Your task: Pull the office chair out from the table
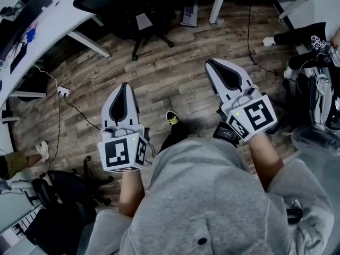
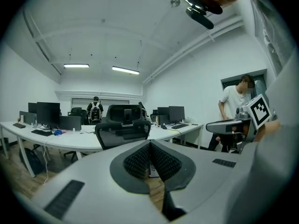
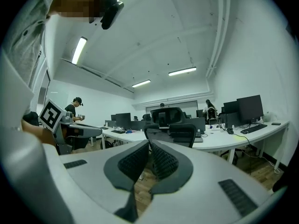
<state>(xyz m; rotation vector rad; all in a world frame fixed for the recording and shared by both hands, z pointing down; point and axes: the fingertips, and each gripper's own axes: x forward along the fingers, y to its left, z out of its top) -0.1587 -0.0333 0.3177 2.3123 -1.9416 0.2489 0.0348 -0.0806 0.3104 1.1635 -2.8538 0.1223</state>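
The office chair [image 2: 122, 136] has a matt black mesh back. The floor [image 1: 175, 84] under it is dull brown wood in planks, with visible grain. The table [image 2: 74, 141] behind it has a smooth white top.

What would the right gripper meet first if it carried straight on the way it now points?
Most likely the office chair at the white table, dead ahead of the shut right gripper; nothing shows between, though depth is unclear.
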